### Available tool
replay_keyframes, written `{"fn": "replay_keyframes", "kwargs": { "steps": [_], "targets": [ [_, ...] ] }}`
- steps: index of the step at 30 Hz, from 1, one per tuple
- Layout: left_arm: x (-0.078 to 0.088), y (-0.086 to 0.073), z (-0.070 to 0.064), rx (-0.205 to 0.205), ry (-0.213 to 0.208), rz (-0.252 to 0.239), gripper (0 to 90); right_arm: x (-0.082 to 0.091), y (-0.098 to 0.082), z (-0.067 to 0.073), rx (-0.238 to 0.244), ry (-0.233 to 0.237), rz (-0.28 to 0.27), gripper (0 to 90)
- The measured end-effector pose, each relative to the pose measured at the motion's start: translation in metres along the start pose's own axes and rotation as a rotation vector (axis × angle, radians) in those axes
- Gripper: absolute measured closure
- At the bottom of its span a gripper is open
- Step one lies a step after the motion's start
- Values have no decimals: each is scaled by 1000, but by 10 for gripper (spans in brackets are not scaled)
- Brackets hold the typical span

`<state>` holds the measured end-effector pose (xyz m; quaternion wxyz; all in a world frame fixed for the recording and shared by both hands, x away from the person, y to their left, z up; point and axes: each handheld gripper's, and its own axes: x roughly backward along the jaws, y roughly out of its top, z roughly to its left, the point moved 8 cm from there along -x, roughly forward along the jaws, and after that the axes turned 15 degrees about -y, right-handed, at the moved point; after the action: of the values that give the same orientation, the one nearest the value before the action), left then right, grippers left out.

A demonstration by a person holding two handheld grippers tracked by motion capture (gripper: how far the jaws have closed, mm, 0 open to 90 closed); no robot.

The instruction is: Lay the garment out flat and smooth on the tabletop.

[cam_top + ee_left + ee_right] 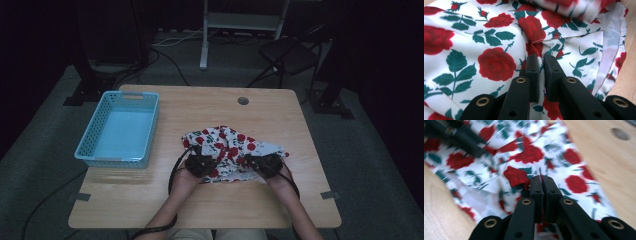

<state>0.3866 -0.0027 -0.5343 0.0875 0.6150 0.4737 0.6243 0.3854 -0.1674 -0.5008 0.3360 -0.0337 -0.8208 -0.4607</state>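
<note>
A white cloth printed with red roses and green leaves (227, 142) lies crumpled on the wooden table (200, 105), right of centre. My left gripper (200, 162) sits at the cloth's near left edge, and my right gripper (265, 164) at its near right edge. In the left gripper view the jaws (541, 58) are shut with a fold of the cloth (496, 62) pinched between them. The right gripper (541, 178) is likewise shut on a bunch of the cloth (529, 153). The left gripper (461, 135) also shows, blurred, at the top left of the right gripper view.
A light blue plastic basket (90, 135) stands empty on the table's left side. A round cable hole (243, 100) is near the far edge. Beyond the table stand a dark chair (292, 55) and a white frame leg (204, 45), with cables on the floor.
</note>
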Motion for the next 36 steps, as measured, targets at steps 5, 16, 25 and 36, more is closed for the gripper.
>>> {"fn": "replay_keyframes", "kwargs": {
  "steps": [5,16,25,36],
  "targets": [
    [5,-7,-5,-21,-16,1,836,12,5,-25,-58,-43,-19,887],
    [29,-32,-22,-75,-34,59,832,25,6,-68,-162,-116,-27,887],
    [42,-49,-36,-96,-71,95,821,17,4,-100,-190,-137,42,886],
    [49,-59,-44,-95,-104,96,825,-7,-41,-120,-301,-115,149,885]
  ]
}}
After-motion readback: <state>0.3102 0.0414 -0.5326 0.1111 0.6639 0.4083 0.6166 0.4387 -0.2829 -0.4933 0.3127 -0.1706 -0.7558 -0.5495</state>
